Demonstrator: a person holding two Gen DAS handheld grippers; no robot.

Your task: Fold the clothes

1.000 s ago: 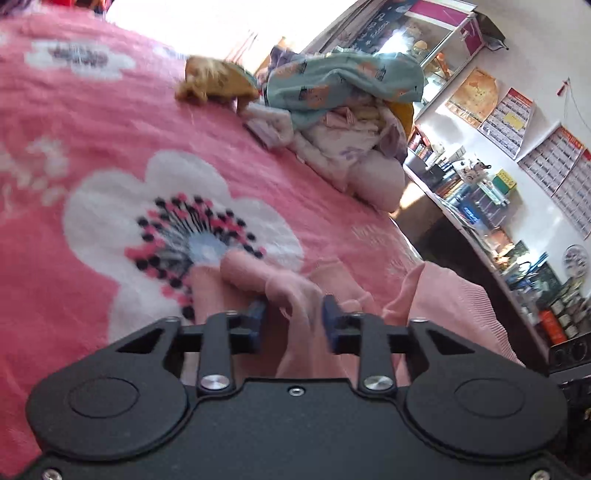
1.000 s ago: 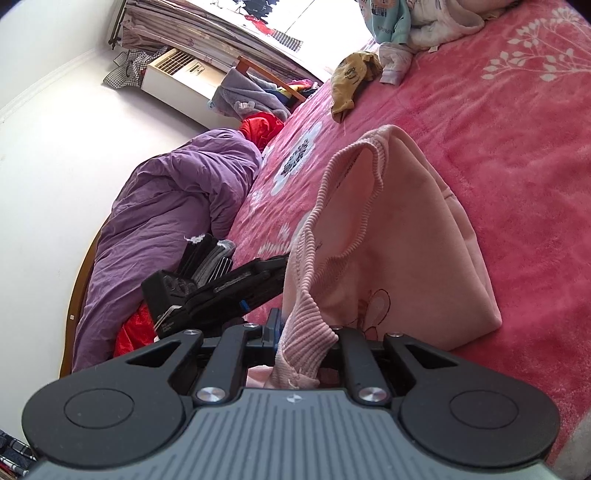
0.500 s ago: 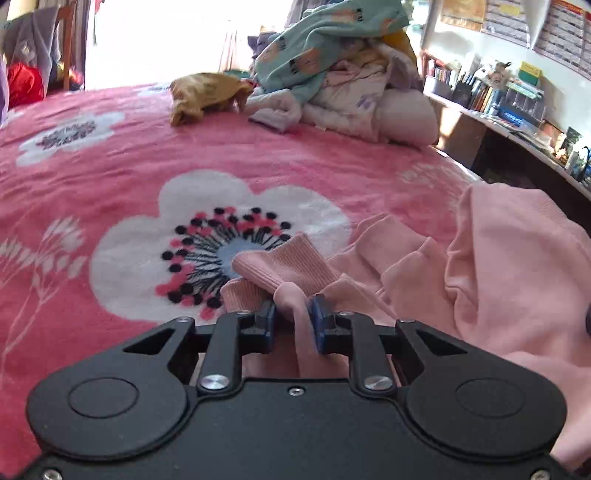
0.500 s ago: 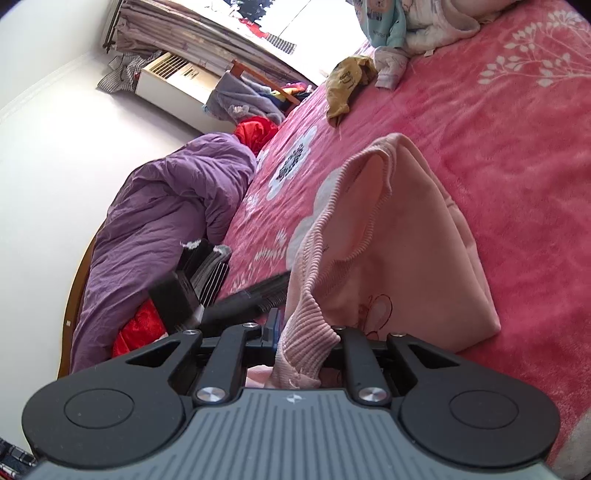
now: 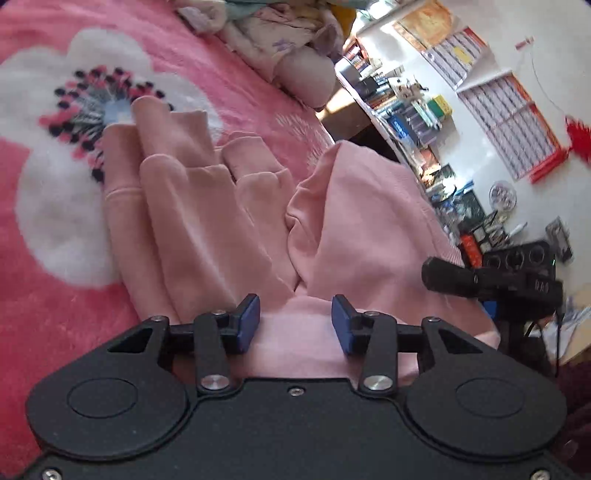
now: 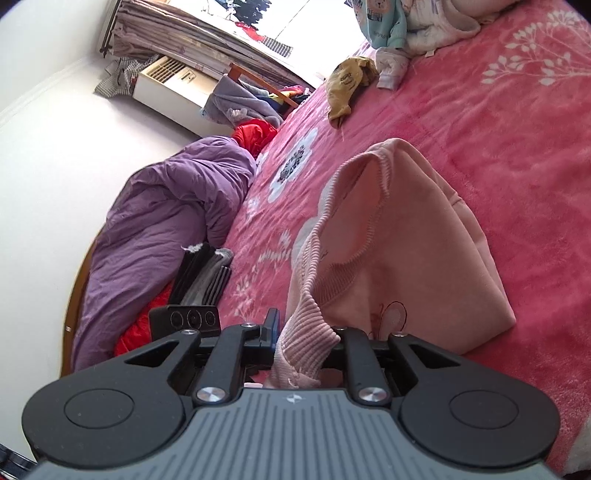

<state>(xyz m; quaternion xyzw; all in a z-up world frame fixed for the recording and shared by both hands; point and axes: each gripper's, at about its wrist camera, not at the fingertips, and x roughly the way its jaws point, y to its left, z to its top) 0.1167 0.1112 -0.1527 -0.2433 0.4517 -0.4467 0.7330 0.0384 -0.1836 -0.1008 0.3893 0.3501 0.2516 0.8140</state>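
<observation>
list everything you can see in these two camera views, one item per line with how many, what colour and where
pink ribbed-hem sweatshirt: 1, pale pink, on the bed, partly lifted
floral fleece blanket: 1, pink-red with white flowers, covering the bed
purple duvet: 1, purple, heaped at the bed's far side
mustard-yellow garment: 1, yellow, crumpled on the blanket
unfolded clothes pile: 1, teal, white and pale pink, far end of the bed
cluttered shelf: 1, mixed colours, against the wall
wall calendars: several, red and white, on the wall
left tool: 1, black, blue pads, open over the sweatshirt
right tool: 1, black, shut on the ribbed hem
</observation>
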